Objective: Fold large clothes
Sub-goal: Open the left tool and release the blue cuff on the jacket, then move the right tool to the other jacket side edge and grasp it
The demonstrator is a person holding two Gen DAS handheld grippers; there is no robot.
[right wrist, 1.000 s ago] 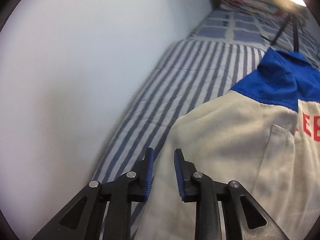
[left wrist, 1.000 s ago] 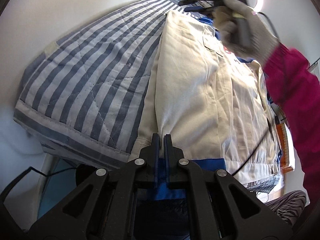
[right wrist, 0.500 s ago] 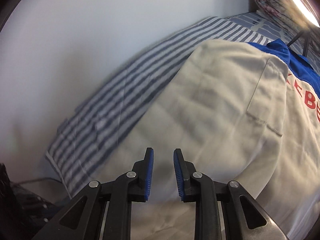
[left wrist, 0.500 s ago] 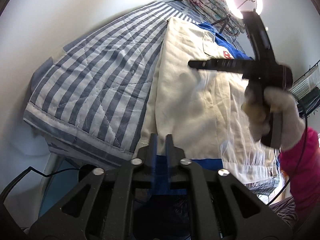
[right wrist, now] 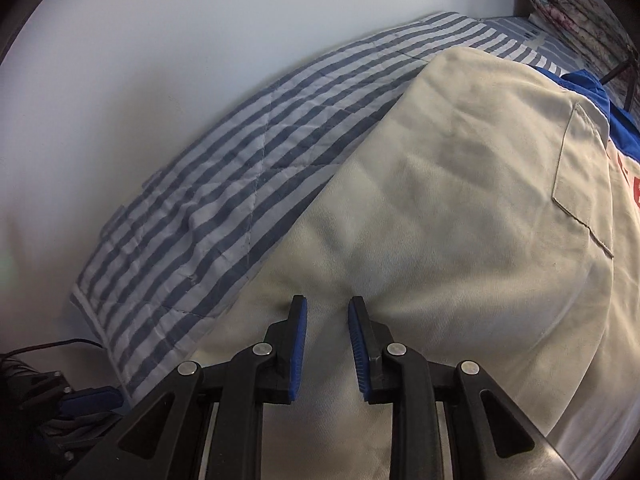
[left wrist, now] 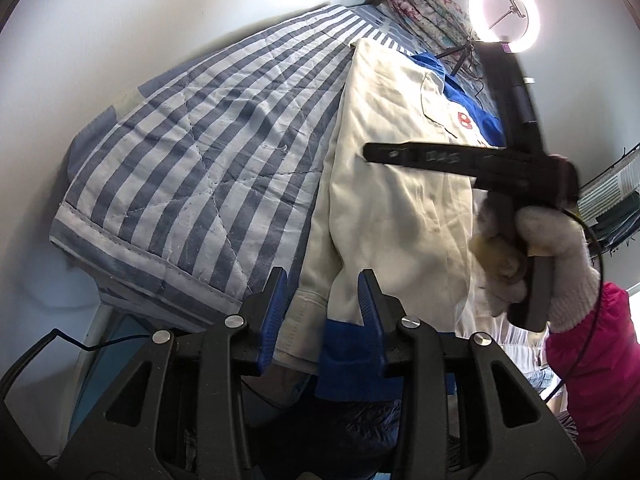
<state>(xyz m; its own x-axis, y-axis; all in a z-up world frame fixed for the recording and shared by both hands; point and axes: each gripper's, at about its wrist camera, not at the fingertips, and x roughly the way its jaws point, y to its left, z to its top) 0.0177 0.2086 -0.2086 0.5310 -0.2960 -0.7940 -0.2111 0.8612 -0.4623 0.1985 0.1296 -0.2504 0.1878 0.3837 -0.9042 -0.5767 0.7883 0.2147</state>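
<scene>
A beige work jacket (left wrist: 396,184) with blue collar and cuff and red letters lies on the striped bed; it also fills the right wrist view (right wrist: 460,216). My left gripper (left wrist: 322,292) is open at the jacket's near hem, its jaws on either side of the beige hem and blue cuff (left wrist: 344,356), not gripping. My right gripper (right wrist: 327,320) is open just above the beige cloth, empty. In the left wrist view it (left wrist: 472,160) hovers sideways over the jacket, held by a gloved hand (left wrist: 552,264).
A blue-and-white striped quilt (left wrist: 208,152) covers the bed against a white wall (right wrist: 140,80). A ring light (left wrist: 503,16) on a small tripod and a folded floral blanket (left wrist: 424,12) stand at the bed's far end. Cables (left wrist: 92,344) hang below the near edge.
My left gripper has opened and let go of the jacket's hem. My right gripper has swung back from the far collar end towards the near part of the jacket, staying open.
</scene>
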